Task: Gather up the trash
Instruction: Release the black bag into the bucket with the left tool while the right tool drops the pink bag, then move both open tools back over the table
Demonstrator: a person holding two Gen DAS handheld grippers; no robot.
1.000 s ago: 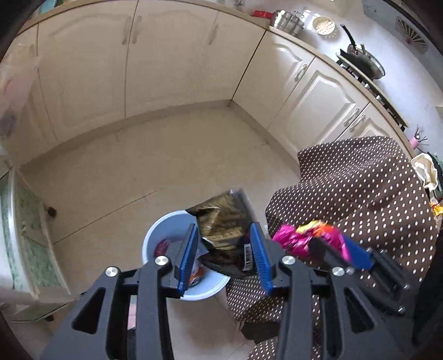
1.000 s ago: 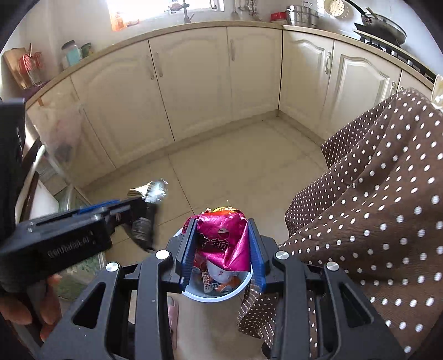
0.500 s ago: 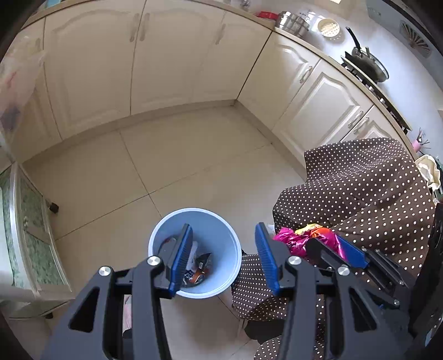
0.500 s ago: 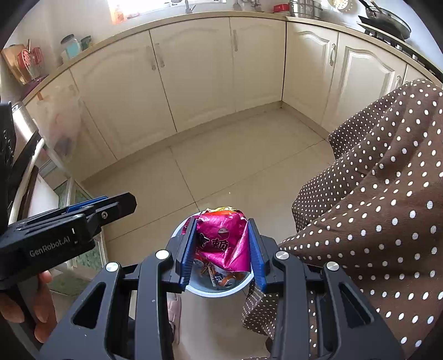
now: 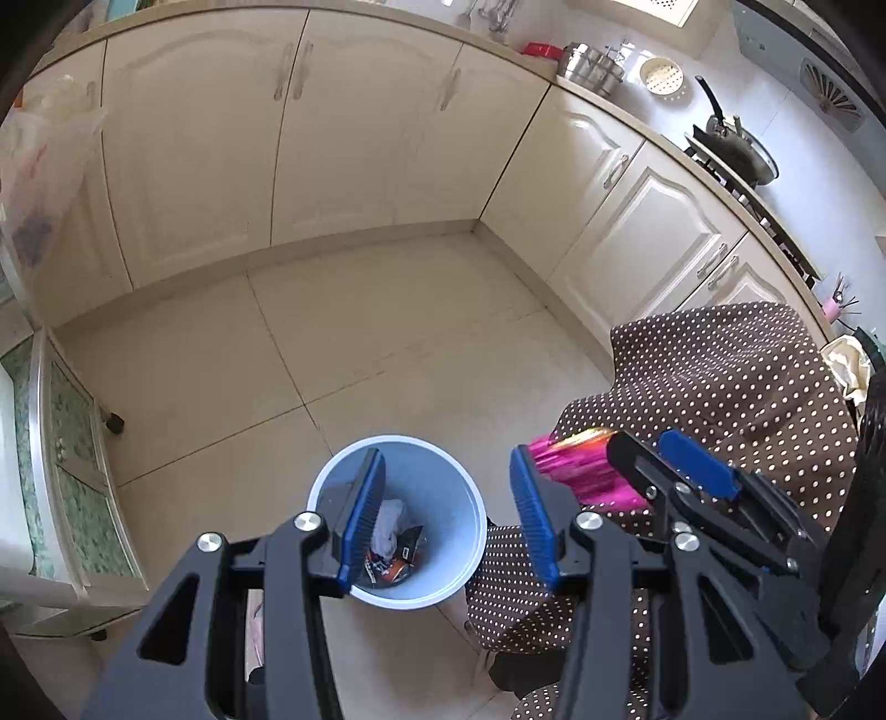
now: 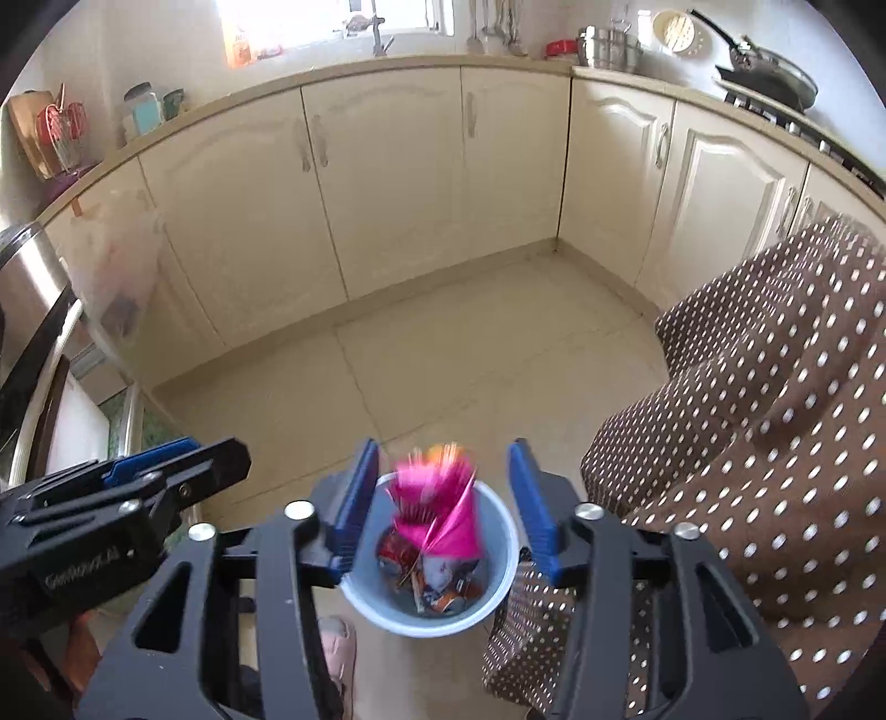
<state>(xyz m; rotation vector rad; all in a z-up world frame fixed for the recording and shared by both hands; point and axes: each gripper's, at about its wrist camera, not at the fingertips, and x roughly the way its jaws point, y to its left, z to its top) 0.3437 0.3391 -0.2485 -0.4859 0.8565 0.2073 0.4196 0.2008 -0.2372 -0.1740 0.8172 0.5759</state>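
Bright daylight from far window [image 6: 332,22], glare there | fisheye-curved, dark-vignetted edges | pink wrapper [image 6: 437,509] motion-blurred

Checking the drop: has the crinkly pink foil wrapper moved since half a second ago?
Yes. The pink foil wrapper has dropped out of the right gripper, whose jaws have just been opening, and now sits blurred, partly inside the pale blue round bin.

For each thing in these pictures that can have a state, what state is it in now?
Left gripper: open, nothing between its jaws.
Right gripper: jaws have just been opening; the pads no longer press on anything.
Pink wrapper: blurred, loose between the right jaws, above the bin.
Blue bin: upright on the floor, no lid, partly filled with trash.
Cabinet doors: all shut.
Dotted cloth: draped beside the bin.
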